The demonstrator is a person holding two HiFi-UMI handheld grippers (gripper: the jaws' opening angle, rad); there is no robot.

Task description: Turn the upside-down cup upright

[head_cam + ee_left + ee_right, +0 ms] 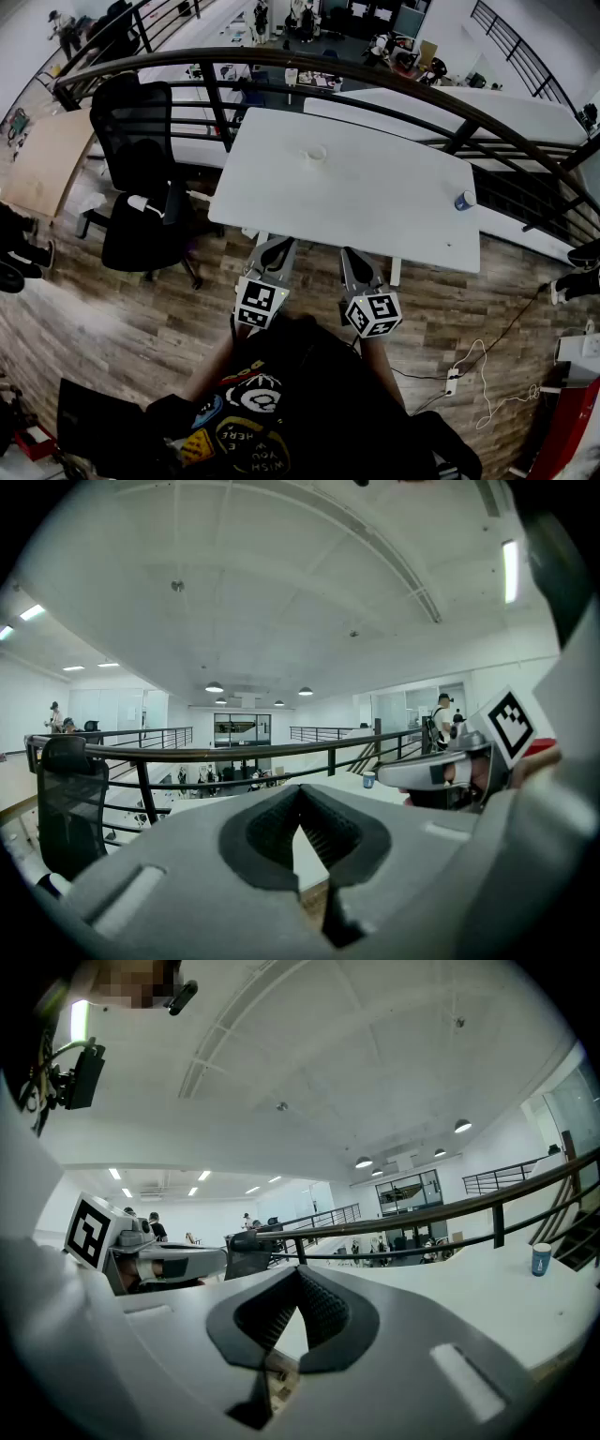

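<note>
Head view: a white bench point(375, 216) is seen from above, with the small white cup point(316, 153) standing alone toward the far middle. Whether its mouth faces down cannot be made out. A blue cup point(464, 200) is set at the bench's right edge. The left gripper point(273, 247) and right gripper point(351, 256) are held side by side just short of the near edge, well apart from the white cup. A black office chair point(141, 197) stands left of the bench. On a patch point(246, 448) on the person's dark top, "WISH YOU" and "HERE" can be read upside down.

Left gripper view: the fingers are pressed together with nothing between them. The blue cup is shown beyond a dark railing point(234, 752), and the right gripper's marker cube point(511, 726) at the right.

Right gripper view: the fingers are likewise closed tight on nothing. The blue cup is seen at far right. The white cup is shown only in the head view.
</note>
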